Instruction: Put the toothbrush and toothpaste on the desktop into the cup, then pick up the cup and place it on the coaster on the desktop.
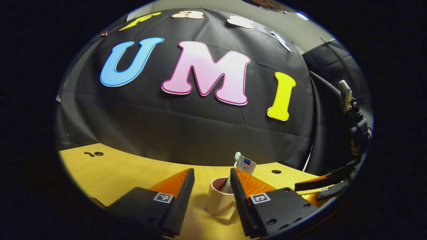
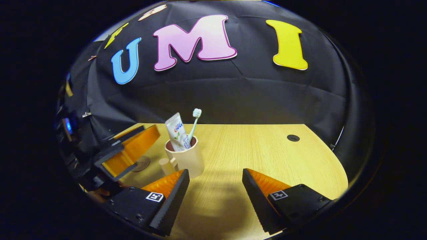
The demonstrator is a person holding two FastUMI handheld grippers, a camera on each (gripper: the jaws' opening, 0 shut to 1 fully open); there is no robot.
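Note:
A cream cup [image 1: 220,200] with a handle stands upright on the wooden desk [image 1: 126,173], between the spread fingers of my left gripper [image 1: 210,200] and close to its right finger. I cannot tell if that finger touches it. In the cup stand a white toothpaste tube [image 1: 247,164] and a toothbrush [image 1: 237,155]. In the right gripper view the cup [image 2: 187,159] holds the tube [image 2: 176,131] and the brush [image 2: 194,122]. My right gripper [image 2: 215,190] is open and empty, just right of the cup. A round brown coaster [image 2: 141,163] lies left of the cup, partly hidden by the left gripper [image 2: 143,146].
The desk [image 2: 267,156] has a cable hole [image 2: 293,137] at its far right and more holes [image 1: 98,153] at its far left. The black booth wall rises directly behind the desk. The right gripper [image 1: 320,186] also shows at the right edge of the left gripper view.

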